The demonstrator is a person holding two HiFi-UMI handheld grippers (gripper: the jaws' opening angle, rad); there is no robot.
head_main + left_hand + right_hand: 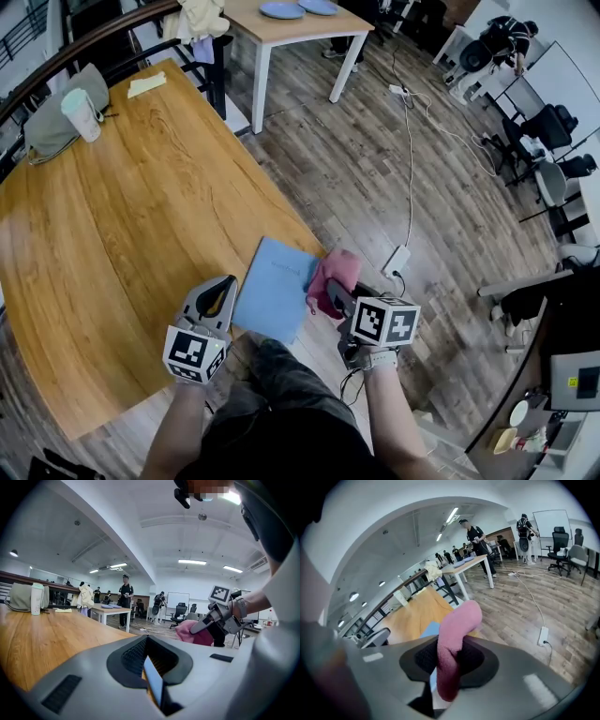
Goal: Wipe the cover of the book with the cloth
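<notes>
A thin light-blue book sits at the near right edge of the wooden table, partly past the edge. My left gripper is shut on the book's left edge. In the left gripper view the book shows edge-on between the closed jaws of the left gripper. A pink cloth rests against the book's right side, with my right gripper shut on it. In the right gripper view the cloth hangs folded between the jaws of the right gripper, and the book lies behind it.
A white cup, a grey bag and a pale note sit at the table's far end. A white table holds blue plates. A power strip and its cable lie on the wooden floor. People stand far off.
</notes>
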